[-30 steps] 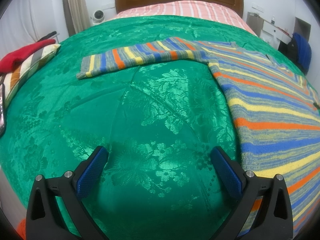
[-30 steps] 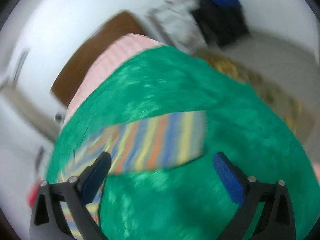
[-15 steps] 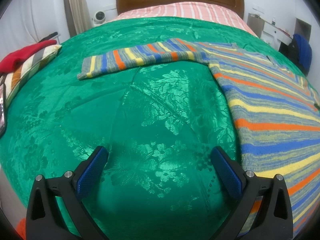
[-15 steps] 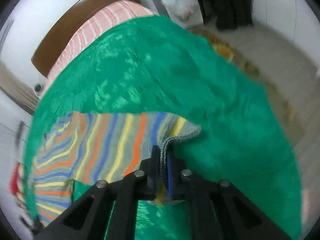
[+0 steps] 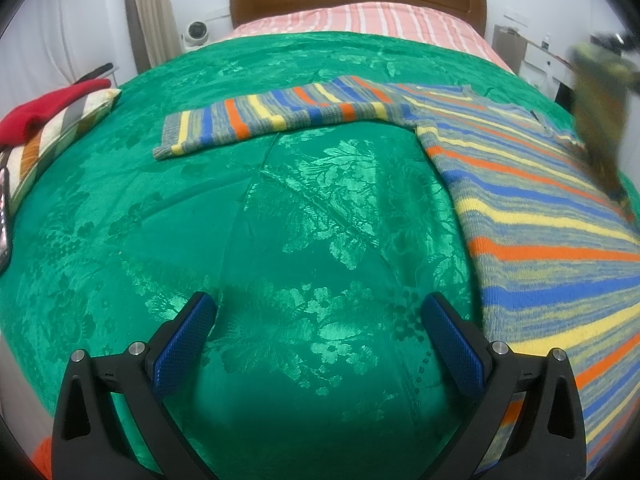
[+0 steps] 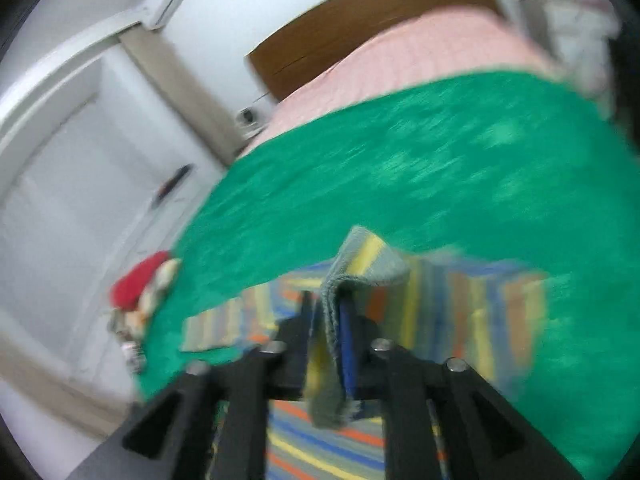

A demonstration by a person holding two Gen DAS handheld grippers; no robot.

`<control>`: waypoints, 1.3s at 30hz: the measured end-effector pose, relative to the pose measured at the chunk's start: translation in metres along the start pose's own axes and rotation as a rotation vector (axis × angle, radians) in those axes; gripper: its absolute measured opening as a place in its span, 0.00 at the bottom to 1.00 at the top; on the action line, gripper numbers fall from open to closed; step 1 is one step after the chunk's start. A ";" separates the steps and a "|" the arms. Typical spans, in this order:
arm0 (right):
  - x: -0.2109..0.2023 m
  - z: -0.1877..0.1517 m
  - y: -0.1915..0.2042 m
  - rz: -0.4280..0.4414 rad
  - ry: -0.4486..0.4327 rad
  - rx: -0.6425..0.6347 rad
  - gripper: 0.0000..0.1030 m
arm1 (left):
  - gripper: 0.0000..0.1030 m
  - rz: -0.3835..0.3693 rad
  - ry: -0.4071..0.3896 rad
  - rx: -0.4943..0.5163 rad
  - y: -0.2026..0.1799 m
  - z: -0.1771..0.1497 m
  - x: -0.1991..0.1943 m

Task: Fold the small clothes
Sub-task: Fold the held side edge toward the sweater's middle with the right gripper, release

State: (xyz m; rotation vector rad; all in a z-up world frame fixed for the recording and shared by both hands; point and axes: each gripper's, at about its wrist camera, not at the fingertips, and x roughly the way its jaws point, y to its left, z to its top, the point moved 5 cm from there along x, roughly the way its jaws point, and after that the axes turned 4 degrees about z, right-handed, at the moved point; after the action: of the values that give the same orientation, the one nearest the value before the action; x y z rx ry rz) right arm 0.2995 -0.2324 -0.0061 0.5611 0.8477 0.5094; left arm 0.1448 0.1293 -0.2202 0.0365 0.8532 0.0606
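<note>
On the green bedspread (image 5: 280, 220), left gripper (image 5: 318, 340) fingers spread, empty. Only the right wrist view shows right gripper (image 6: 334, 320) pinching the striped sweater (image 5: 540, 220) cuff (image 6: 360, 268).

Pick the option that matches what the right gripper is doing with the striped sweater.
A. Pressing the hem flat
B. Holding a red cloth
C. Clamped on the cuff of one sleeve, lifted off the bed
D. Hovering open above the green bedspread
C: the right gripper is shut on the sleeve cuff of the striped sweater, raised above the green bedspread.
</note>
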 end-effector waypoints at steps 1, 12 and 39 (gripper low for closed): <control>0.017 -0.006 0.002 0.054 0.029 0.050 0.61 | 1.00 -0.001 -0.001 0.000 0.000 0.000 0.000; 0.003 -0.052 -0.080 -0.354 0.065 -0.033 0.62 | 1.00 0.004 -0.003 0.001 0.000 -0.001 -0.001; -0.057 -0.147 -0.140 -0.679 0.084 -0.255 0.68 | 1.00 0.019 -0.023 -0.003 -0.002 -0.002 -0.002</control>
State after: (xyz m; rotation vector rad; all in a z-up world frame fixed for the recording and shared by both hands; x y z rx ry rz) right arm 0.1768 -0.3338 -0.1433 -0.0004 0.9730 0.0137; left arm 0.1418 0.1273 -0.2199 0.0422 0.8294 0.0797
